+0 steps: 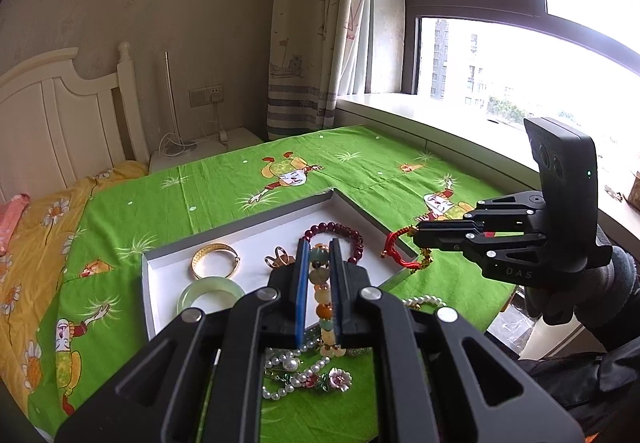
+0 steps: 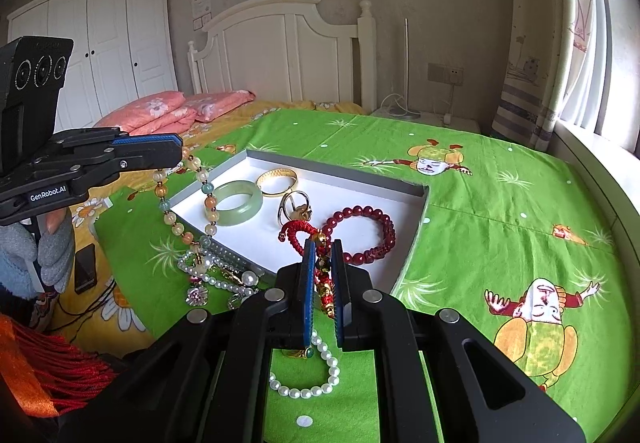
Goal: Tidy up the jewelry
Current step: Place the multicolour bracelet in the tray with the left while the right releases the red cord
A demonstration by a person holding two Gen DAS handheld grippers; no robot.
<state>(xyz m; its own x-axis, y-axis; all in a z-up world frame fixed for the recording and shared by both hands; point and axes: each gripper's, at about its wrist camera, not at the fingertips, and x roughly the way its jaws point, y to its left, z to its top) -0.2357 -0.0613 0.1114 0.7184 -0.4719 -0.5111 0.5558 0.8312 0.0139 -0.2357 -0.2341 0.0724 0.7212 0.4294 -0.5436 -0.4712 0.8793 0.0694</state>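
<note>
Green cloth (image 2: 460, 211) with cartoon people, spread over a bed. On it, a white tray (image 2: 360, 185) with a jade bangle (image 2: 237, 202), gold bangle (image 2: 277, 181), silver ring (image 2: 293, 203) and dark red bead bracelet (image 2: 360, 233). Left gripper (image 1: 319, 255) clamped on a stone bead strand (image 2: 188, 211), hanging beside the tray. Right gripper (image 2: 323, 249) clamped on a red cord bracelet (image 2: 298, 233) over the tray's near edge. Pearl strings (image 2: 312, 375) in a heap just in front of the tray.

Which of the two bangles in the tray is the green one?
The thick jade-green bangle, lying flat near the white tray's corner; the gold bangle beside it is thin and metallic.
</note>
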